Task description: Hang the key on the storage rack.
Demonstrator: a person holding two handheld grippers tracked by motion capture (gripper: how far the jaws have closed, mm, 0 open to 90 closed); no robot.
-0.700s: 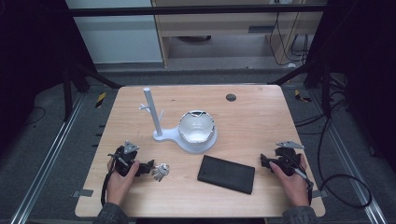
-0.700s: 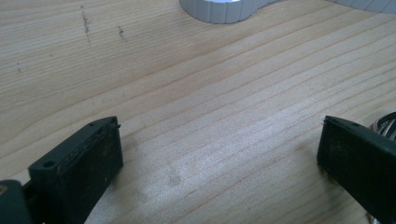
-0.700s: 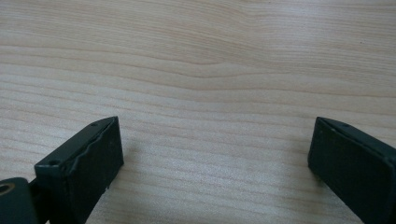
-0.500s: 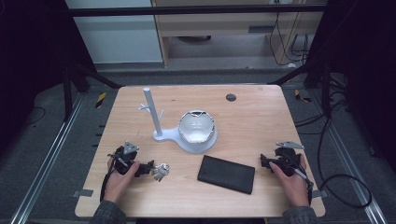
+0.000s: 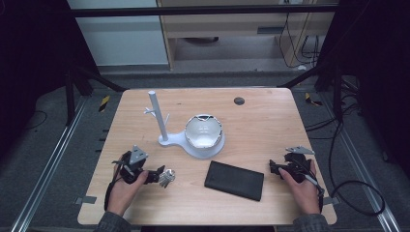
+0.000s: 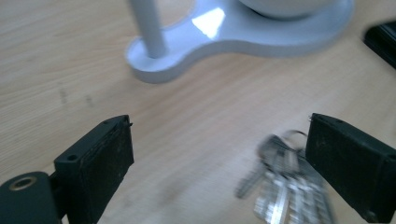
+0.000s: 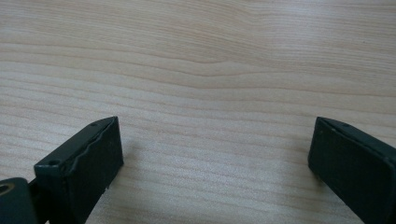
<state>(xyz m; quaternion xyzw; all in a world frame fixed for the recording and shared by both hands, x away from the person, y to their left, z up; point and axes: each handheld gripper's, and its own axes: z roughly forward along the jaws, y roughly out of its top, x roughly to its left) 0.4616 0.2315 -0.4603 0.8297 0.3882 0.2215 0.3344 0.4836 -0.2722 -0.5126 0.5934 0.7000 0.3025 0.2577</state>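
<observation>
Light wooden table [image 5: 270,121] stands on dark grey floor [image 5: 38,145]. Wooden cabinet [image 5: 227,29] against the far wall. Black frame bar [image 5: 203,9] overhead. Cables [image 5: 358,193] trail at right.

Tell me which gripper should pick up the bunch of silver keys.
Left. The left gripper stands open with the bunch of silver keys beside one jaw. The right gripper, also open, faces bare wooden table.

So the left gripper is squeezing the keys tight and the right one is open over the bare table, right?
Not quite. In the left gripper view the left gripper is open too: the keys lie on the table by one jaw, not squeezed. The right gripper is open over bare wood, as you said.
</observation>
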